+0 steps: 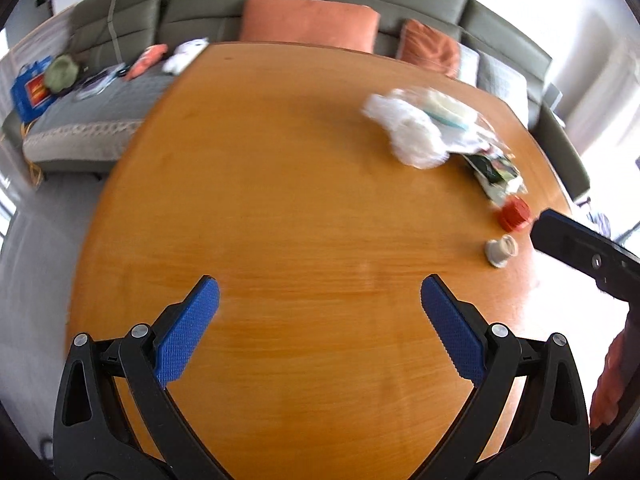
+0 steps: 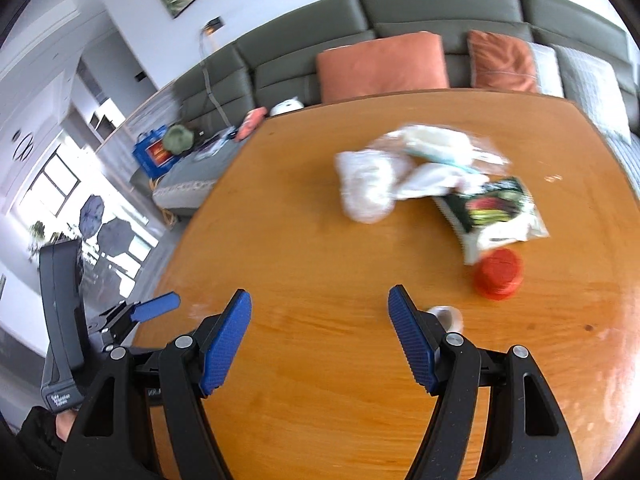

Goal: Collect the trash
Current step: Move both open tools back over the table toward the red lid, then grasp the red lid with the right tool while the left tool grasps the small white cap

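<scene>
A heap of trash lies on the wooden table (image 1: 304, 216): crumpled white tissue (image 1: 412, 128) (image 2: 366, 184), clear plastic wrapping (image 2: 436, 144), a green-and-white snack packet (image 1: 498, 172) (image 2: 496, 212), an orange lid (image 1: 515, 215) (image 2: 498, 274) and a small white cup (image 1: 501, 250) (image 2: 448, 316) on its side. My left gripper (image 1: 320, 300) is open over bare wood, left of the heap. My right gripper (image 2: 320, 312) is open too, nothing between its blue pads; the cup lies just past its right finger. The left gripper (image 2: 156, 308) shows at the left edge of the right wrist view.
A grey-green sofa (image 1: 192, 12) with orange cushions (image 1: 310, 22) (image 2: 382, 66) runs behind the table (image 2: 304, 240). A blue bag (image 1: 30, 88), a green hat (image 1: 60, 74) and small items lie on its seat. Pale floor (image 1: 48, 240) lies to the left of the table.
</scene>
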A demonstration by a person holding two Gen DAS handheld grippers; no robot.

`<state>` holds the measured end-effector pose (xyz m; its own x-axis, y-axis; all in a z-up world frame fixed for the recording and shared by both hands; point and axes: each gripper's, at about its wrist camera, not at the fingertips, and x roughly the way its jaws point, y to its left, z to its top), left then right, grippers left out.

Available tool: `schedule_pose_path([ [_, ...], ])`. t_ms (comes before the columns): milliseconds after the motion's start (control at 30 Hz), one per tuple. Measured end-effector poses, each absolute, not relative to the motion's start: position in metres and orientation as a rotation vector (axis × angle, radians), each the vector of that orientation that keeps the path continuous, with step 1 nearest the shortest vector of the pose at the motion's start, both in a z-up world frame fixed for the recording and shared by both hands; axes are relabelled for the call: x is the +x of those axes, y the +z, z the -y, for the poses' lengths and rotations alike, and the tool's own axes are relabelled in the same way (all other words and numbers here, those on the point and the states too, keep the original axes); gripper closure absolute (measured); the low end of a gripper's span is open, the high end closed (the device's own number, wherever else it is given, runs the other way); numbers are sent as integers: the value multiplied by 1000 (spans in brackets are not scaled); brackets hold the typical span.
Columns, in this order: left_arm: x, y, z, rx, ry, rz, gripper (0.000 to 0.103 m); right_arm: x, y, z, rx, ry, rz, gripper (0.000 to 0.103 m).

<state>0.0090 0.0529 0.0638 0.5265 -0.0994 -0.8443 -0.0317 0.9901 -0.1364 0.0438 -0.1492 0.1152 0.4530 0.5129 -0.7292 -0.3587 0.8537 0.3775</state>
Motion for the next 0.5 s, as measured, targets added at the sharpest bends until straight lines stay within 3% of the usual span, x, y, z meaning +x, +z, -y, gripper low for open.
schedule_pose_path([
  [500, 40, 47, 48, -62, -187, -993, 6, 99, 70, 228, 200, 396, -1017, 31],
])
